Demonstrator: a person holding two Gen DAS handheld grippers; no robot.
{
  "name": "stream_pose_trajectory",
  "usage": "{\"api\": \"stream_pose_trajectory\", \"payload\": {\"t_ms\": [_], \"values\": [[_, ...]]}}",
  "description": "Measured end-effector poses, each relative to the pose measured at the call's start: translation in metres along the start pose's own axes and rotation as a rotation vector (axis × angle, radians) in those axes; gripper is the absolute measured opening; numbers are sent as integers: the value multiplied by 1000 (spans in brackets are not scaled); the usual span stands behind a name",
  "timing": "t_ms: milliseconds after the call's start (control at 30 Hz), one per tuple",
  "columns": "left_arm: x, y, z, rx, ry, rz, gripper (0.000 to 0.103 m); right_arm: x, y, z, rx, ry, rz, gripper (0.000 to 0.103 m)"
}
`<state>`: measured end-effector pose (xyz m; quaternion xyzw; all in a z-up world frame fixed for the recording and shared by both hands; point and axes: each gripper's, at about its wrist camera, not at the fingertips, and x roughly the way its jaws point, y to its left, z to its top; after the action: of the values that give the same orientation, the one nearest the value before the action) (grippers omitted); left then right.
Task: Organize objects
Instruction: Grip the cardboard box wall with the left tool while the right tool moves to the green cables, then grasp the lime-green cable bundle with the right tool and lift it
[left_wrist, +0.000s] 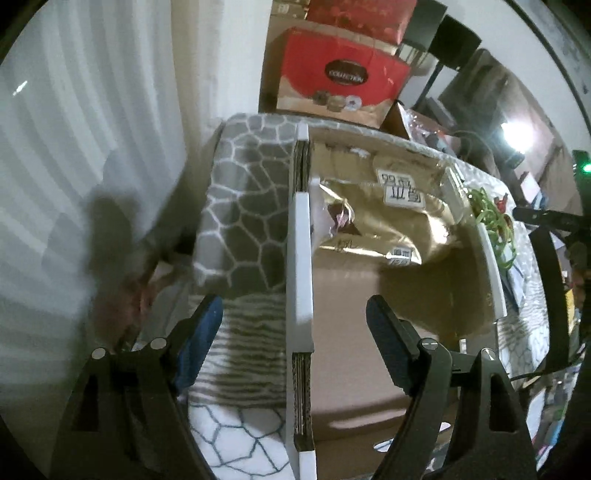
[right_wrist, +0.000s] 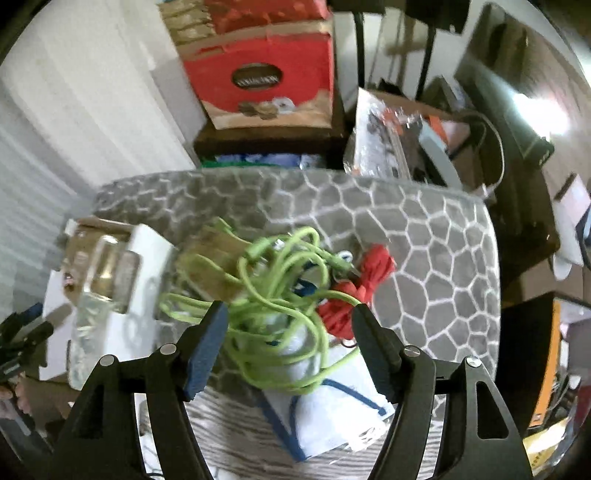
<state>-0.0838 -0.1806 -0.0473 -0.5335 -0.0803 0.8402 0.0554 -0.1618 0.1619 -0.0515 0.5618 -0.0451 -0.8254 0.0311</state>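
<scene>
An open cardboard box with white edges (left_wrist: 301, 258) sits on a grey patterned blanket (left_wrist: 243, 206); gold foil packets (left_wrist: 391, 218) lie inside it. My left gripper (left_wrist: 295, 347) is open, its fingers straddling the box's left wall. In the right wrist view a tangle of green cable (right_wrist: 273, 295) lies on the blanket (right_wrist: 436, 266) with a red cord bundle (right_wrist: 354, 291) beside it, over a white cloth with blue trim (right_wrist: 332, 406). My right gripper (right_wrist: 288, 343) is open, just in front of the cables. The box (right_wrist: 110, 266) shows at the left.
Red printed cartons (left_wrist: 340, 74) are stacked behind the blanket-covered surface. A plastic-wrapped item (right_wrist: 391, 136) and dark furniture (right_wrist: 517, 155) stand at the back right. A white curtain (left_wrist: 74, 147) hangs at the left. The green cable (left_wrist: 495, 221) lies right of the box.
</scene>
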Motion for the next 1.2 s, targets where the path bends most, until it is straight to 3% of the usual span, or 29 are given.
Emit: {"api": "stream_pose_trajectory", "payload": {"t_ms": [267, 500, 633, 767, 900, 1033, 1133, 1200], "values": [[13, -6, -7, 18, 28, -6, 78, 21, 7, 3, -37, 10, 0, 71], [19, -4, -12, -3, 51, -34, 75, 30, 28, -3, -226, 15, -61, 72], [23, -3, -12, -10, 66, -45, 60, 19, 21, -4, -256, 11, 0, 67], [29, -6, -12, -10, 81, -51, 40, 19, 22, 0, -335, 26, -23, 67], [32, -10, -14, -6, 76, -11, 33, 32, 29, 0, -413, 55, -46, 67], [32, -9, -13, -17, 77, -8, 33, 42, 39, -2, -493, 41, -82, 68], [32, -10, -14, -16, 76, -2, 33, 49, 41, -2, -518, 64, -76, 60], [32, -10, -13, -16, 75, 0, 33, 50, 44, -5, -547, 59, -56, 42]]}}
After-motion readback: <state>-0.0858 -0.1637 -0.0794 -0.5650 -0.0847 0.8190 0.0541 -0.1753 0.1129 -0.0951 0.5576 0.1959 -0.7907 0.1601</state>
